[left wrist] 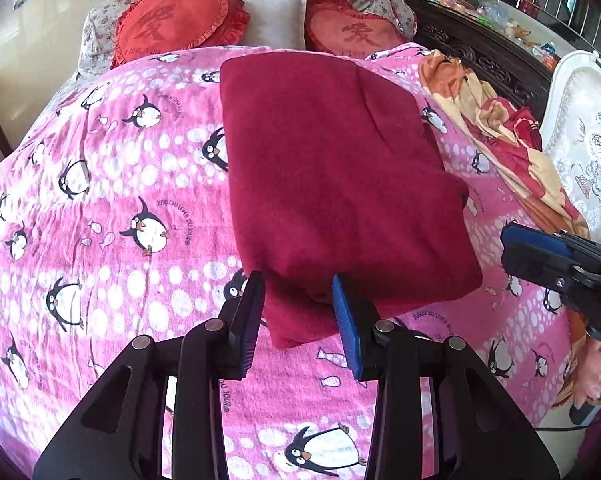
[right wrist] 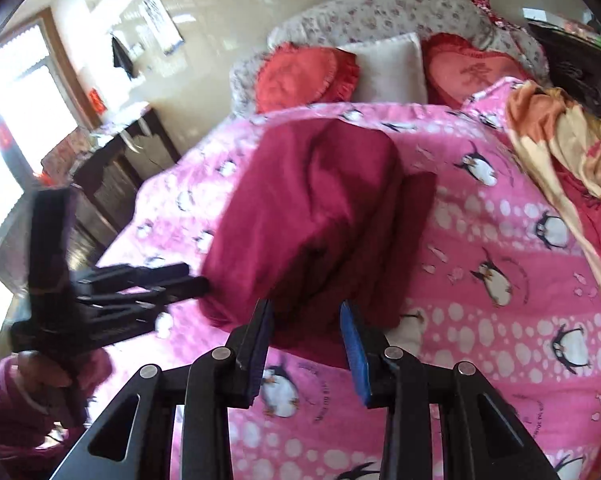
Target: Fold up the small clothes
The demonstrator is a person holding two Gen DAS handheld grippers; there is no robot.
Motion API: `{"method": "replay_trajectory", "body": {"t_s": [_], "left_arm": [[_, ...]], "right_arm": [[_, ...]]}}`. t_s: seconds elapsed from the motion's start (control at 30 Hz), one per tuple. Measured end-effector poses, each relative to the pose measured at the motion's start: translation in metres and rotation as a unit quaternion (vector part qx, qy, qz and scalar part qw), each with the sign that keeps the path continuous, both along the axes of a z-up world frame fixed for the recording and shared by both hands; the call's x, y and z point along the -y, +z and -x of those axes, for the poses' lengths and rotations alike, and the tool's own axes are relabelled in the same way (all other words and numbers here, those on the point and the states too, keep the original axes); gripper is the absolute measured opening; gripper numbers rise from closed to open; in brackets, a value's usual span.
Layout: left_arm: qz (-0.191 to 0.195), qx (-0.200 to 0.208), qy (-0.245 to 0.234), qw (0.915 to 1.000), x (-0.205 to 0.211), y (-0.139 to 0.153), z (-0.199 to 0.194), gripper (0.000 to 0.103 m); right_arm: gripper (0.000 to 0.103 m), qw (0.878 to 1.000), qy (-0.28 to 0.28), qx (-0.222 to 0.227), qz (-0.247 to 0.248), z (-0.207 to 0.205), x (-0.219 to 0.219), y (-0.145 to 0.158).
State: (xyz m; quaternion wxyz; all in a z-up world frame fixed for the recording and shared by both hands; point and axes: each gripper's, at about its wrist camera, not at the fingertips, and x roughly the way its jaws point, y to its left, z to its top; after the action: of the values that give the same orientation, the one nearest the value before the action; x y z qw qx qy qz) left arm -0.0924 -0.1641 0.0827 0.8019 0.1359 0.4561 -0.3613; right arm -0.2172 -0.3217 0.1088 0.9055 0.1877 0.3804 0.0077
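A dark red garment [left wrist: 332, 184] lies folded into a thick rectangle on the pink penguin bedspread [left wrist: 112, 208]. My left gripper [left wrist: 298, 284] is open and empty, its fingertips just above the garment's near edge. My right gripper [right wrist: 306, 310] is open and empty too, hovering over the near end of the same garment [right wrist: 312, 216]. The right gripper also shows at the right edge of the left wrist view [left wrist: 540, 248]. The left gripper shows at the left of the right wrist view [right wrist: 156, 284], beside the garment's left side.
Two red heart cushions [left wrist: 180, 20] and a white pillow [left wrist: 276, 16] lie at the head of the bed. An orange and red patterned cloth [left wrist: 508, 128] lies crumpled along the right side. A white upholstered chair [left wrist: 588, 148] stands at right, dark wooden furniture [right wrist: 112, 184] at left.
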Motion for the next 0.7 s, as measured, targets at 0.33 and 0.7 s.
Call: {"method": "replay_trajectory", "body": {"t_s": [0.33, 0.7], "left_arm": [[-0.005, 0.016, 0.009, 0.9998, -0.003, 0.008, 0.003, 0.034], [-0.003, -0.001, 0.029, 0.9996, -0.006, 0.001, -0.007, 0.034]], "right_arm": [[0.007, 1.000, -0.001, -0.010, -0.021, -0.022, -0.019, -0.024], [0.010, 0.998, -0.038, -0.054, 0.016, -0.019, -0.003, -0.034]]}}
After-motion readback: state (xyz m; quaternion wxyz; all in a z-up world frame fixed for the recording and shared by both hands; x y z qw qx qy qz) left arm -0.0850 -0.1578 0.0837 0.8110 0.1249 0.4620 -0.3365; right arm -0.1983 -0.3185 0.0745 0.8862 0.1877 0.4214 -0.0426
